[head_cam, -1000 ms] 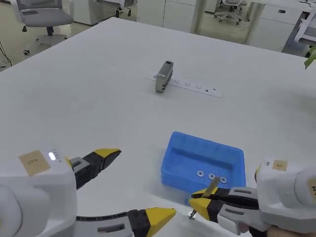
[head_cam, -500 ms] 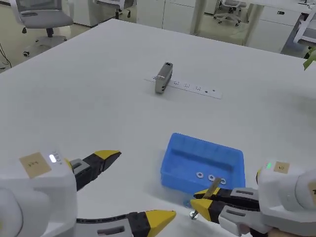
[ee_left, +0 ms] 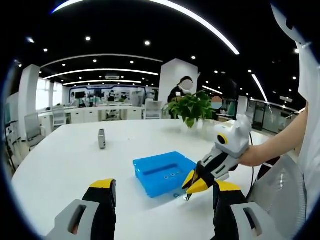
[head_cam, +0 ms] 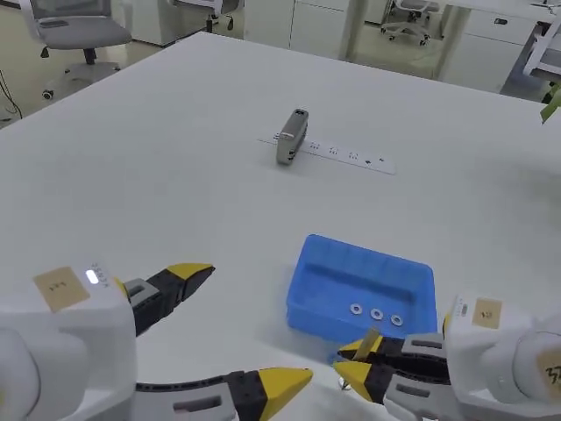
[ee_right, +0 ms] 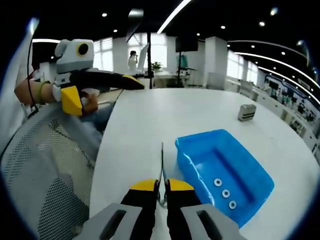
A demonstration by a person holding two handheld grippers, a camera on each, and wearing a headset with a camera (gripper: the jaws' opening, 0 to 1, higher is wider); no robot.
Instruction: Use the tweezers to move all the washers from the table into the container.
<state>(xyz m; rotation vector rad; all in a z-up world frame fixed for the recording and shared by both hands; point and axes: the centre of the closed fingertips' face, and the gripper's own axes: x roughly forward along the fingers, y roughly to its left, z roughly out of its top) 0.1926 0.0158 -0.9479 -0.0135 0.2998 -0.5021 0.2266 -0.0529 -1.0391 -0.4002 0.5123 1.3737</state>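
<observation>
A blue container [head_cam: 364, 279] stands near the table's front edge with three washers [head_cam: 376, 313] in a row on its floor. Just in front of its near wall, my right gripper [head_cam: 355, 367] is shut on the tweezers [head_cam: 367, 342], whose tips point down at the table. In the right gripper view the tweezers [ee_right: 162, 161] stick out from the shut jaws [ee_right: 161, 187], left of the container [ee_right: 240, 165] and its washers [ee_right: 225, 193]. My left gripper [head_cam: 245, 326] is open with nothing in it, left of the container [ee_left: 162, 172].
A small grey block [head_cam: 292, 136] stands mid-table by a strip of printed marks, and the table [head_cam: 175, 175] is bare around it. A mesh chair [ee_right: 50, 175] sits at the table's near side. Office chairs and desks lie beyond the far edge.
My right gripper has drawn back slightly toward me and sunk a little with the tweezers. The left gripper, container and washers have not moved.
</observation>
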